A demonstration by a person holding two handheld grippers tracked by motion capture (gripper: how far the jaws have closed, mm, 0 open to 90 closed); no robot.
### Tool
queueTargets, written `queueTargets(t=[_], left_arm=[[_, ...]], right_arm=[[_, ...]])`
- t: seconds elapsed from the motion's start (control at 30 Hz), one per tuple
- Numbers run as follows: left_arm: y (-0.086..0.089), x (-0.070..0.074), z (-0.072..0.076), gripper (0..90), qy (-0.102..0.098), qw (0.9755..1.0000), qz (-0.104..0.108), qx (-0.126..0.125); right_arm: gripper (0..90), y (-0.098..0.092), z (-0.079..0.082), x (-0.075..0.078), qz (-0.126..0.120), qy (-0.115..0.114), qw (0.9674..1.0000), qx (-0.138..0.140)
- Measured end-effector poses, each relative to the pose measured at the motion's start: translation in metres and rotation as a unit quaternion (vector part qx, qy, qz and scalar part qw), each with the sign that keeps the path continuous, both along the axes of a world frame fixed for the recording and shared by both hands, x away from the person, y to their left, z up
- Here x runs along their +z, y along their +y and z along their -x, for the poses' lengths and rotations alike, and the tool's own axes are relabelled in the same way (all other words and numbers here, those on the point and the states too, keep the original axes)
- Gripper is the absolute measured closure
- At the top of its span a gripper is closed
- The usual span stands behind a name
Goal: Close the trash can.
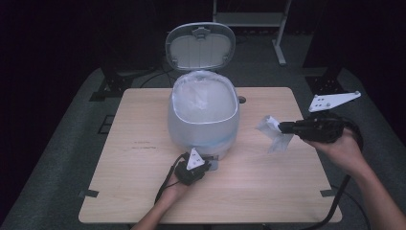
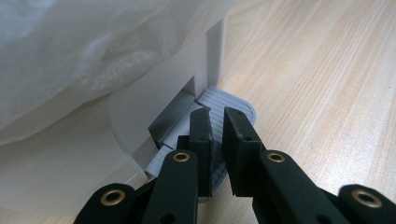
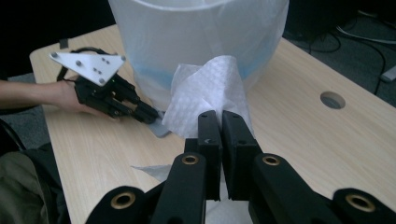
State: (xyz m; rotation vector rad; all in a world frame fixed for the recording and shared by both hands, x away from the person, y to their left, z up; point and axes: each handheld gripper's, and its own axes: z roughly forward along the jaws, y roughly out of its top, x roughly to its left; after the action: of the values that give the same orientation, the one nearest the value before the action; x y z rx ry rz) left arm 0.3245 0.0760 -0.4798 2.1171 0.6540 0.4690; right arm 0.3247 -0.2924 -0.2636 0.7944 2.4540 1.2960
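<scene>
Pedal bin (image 1: 205,120) at table centre, lid (image 1: 200,47) up, liner in. Left hand-held gripper (image 1: 207,166), jaws nearly together with nothing between, presses grey foot pedal (image 2: 223,116) at bin's near base. Right hand-held gripper (image 1: 282,127) clenched on crumpled paper towel (image 1: 274,134), in air over table's right edge (well apart from bin). Step: carrying towel to bin. Next, likely: swing over open rim, release; keep pedal down.

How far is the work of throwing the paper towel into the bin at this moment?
Done: the lid stands open, with the left gripper pressing the pedal of the bin. In hand: the right gripper is shut on the paper towel and holds it above the table, beside the bin. Left: carrying it over the opening and dropping it.
</scene>
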Motion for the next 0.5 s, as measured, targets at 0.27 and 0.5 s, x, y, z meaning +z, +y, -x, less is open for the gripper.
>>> queueTargets(t=[0.27, 0.5], left_arm=[[0.000, 0.000, 0.000, 82.2, 0.000, 1.0000, 0.000, 0.000], [0.000, 0.000, 0.000, 82.1, 0.001, 1.0000, 0.001, 0.001]], right_arm=[[86.0, 0.002, 0.000, 0.011, -0.008, -0.003, 1.0000, 0.005], [86.0, 0.007, -0.002, 0.023, -0.007, -0.008, 0.9999, 0.010]])
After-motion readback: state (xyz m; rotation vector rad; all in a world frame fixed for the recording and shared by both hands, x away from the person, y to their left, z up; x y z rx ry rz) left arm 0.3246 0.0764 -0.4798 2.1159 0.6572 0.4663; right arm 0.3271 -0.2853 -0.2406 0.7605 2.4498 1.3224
